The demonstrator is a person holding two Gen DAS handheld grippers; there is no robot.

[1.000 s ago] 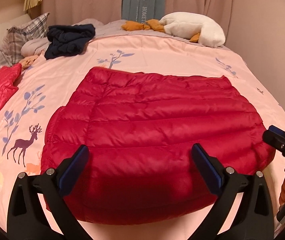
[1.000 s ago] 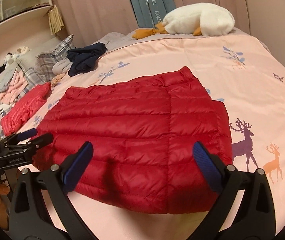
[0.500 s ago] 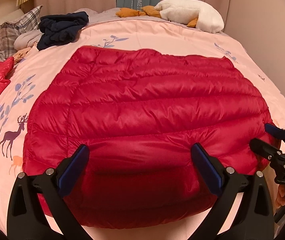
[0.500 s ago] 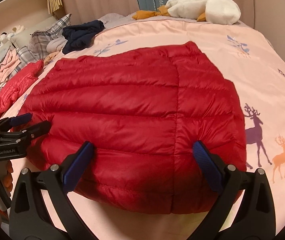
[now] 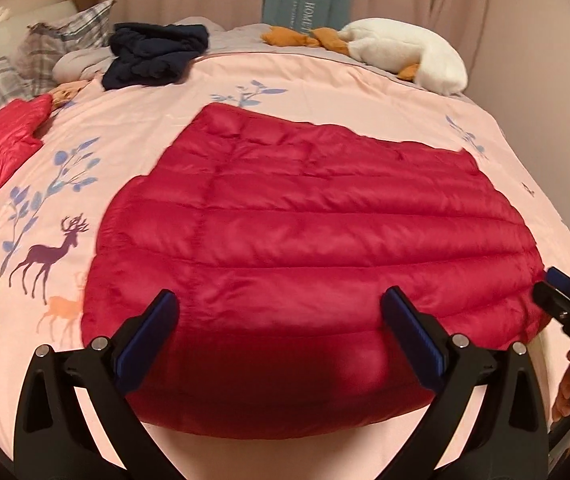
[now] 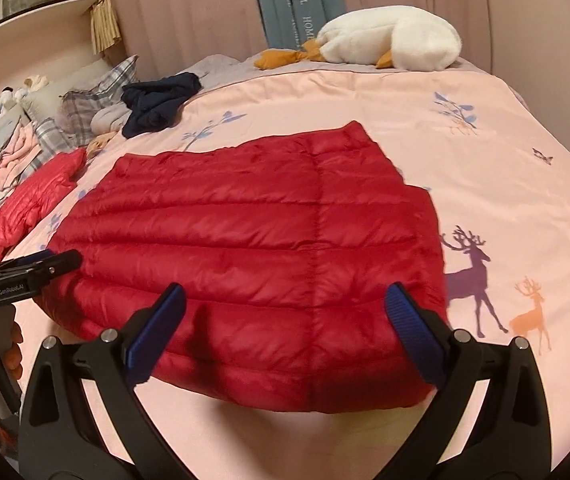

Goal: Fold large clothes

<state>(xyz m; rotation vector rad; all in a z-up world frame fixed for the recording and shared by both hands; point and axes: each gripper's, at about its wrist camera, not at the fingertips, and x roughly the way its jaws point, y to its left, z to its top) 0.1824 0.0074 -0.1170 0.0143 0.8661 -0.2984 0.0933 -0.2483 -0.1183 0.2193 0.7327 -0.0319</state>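
A red quilted down jacket (image 5: pixel 305 240) lies folded flat into a rectangle on the pink bedspread (image 5: pixel 133 152); it also shows in the right wrist view (image 6: pixel 261 236). My left gripper (image 5: pixel 281 336) is open and empty, just above the jacket's near edge. My right gripper (image 6: pixel 285 320) is open and empty over the near edge further right. Each gripper shows at the other view's side: the right gripper (image 5: pixel 565 296) by the jacket's right corner, the left gripper (image 6: pixel 33 266) by its left edge.
A second red jacket (image 5: pixel 1 148) lies at the left. Dark navy clothing (image 5: pixel 157 56), plaid pillows (image 5: pixel 65 48) and a white plush goose (image 5: pixel 405 56) sit at the bed's far side. A shelf (image 6: pixel 33 8) stands at the far left.
Both grippers have pulled back and up from the jacket's near edge, so the jacket looks smaller and further off. The jacket lies still.
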